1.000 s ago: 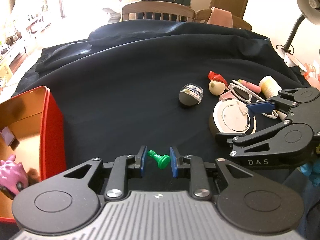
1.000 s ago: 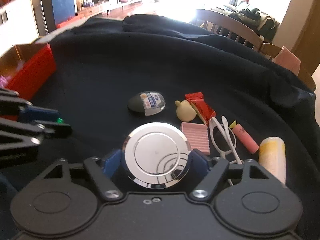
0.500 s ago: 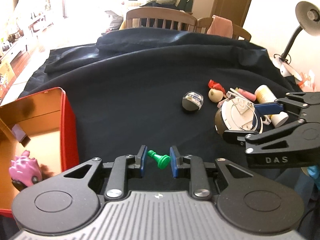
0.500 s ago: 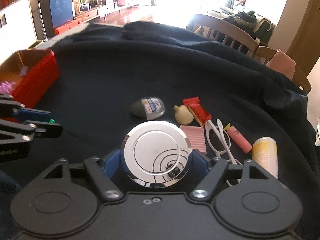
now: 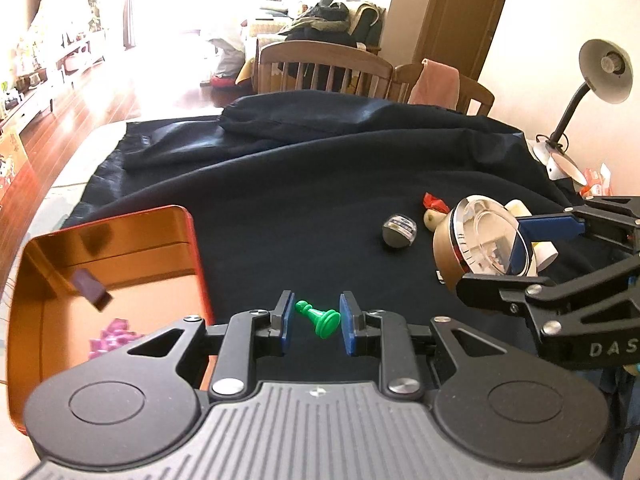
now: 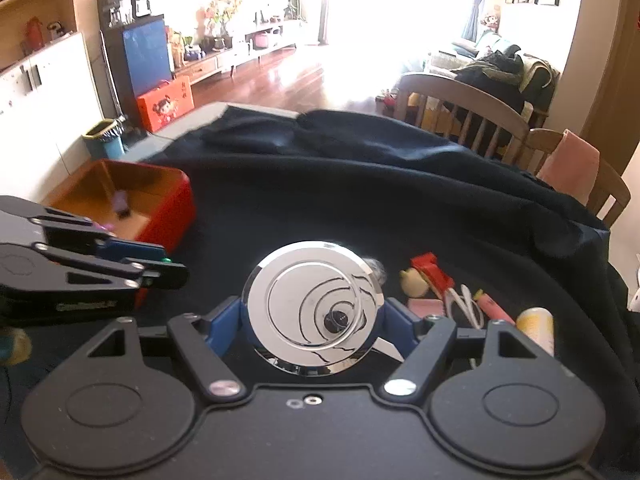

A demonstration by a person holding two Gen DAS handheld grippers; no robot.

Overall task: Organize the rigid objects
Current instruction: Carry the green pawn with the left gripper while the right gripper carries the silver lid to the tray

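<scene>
Left tongs (image 5: pixel 313 320) grip a small green plastic pawn (image 5: pixel 319 316) beside the red tin box (image 5: pixel 191 236); right tongs (image 6: pixel 314 322) clamp a tilted round chrome-lidded tin (image 6: pixel 314 312), its gold wall visible only from the left wrist.

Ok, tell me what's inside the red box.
The red box holds a small dark block near its back wall and a pink spiky toy nearer the front. The left gripper covers the front corner, so anything there is hidden.
</scene>
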